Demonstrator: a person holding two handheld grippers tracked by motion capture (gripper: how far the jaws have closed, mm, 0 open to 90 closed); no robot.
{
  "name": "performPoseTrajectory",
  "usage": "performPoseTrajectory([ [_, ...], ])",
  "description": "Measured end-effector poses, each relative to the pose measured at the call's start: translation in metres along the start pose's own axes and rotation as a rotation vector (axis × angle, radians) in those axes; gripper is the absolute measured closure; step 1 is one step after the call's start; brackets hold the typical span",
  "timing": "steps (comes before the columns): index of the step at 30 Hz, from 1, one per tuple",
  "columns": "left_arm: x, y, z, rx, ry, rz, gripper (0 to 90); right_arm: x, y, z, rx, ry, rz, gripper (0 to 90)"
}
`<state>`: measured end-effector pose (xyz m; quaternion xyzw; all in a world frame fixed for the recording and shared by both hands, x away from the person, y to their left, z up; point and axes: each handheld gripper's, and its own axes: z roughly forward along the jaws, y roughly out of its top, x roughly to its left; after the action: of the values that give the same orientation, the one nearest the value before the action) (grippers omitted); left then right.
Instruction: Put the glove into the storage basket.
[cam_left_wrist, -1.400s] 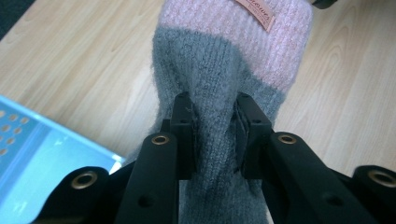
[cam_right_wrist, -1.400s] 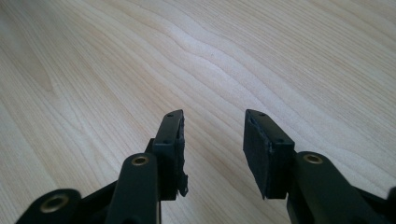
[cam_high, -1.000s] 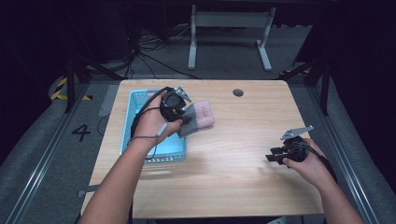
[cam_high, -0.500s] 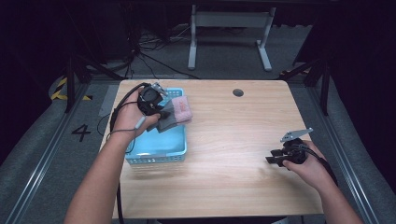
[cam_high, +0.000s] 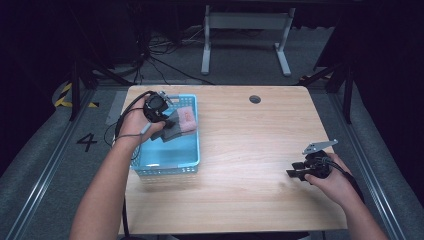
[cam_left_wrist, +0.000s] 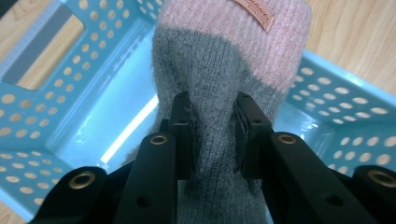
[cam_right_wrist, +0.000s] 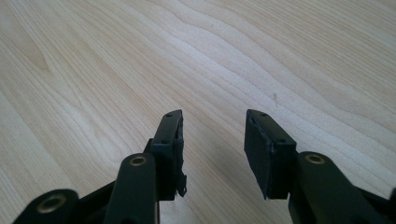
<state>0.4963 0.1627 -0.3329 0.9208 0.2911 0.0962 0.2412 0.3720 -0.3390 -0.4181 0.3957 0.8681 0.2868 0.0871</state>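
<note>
Grey-and-pink knitted sock (cam_left_wrist: 219, 93): hanging at upper left of the high view, inside the light blue perforated plastic basket (cam_high: 150, 162).
Left gripper (cam_left_wrist: 212, 126): jaws pinching the sock's grey part from both sides.
Right gripper (cam_right_wrist: 212, 140): hovering at lower right over the pale wooden table (cam_high: 250, 150), jaws standing apart around nothing.

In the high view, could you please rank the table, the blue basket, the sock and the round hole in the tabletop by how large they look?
1. Table
2. Blue basket
3. Sock, pink and grey, held over the basket by the left gripper
4. Round hole
</note>
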Motion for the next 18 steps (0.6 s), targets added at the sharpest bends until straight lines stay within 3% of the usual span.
performPoseTrajectory([
  [11, 0.013, -0.008, 0.024, 0.041, -0.03, -0.014, 72.7, 0.002, -0.004, 0.0, 0.001, -0.002, 0.009, 57.8],
  [18, 0.02, -0.017, 0.044, 0.083, -0.047, 0.006, 72.5, 0.004, -0.004, 0.001, 0.005, 0.0, 0.008, 57.4],
])
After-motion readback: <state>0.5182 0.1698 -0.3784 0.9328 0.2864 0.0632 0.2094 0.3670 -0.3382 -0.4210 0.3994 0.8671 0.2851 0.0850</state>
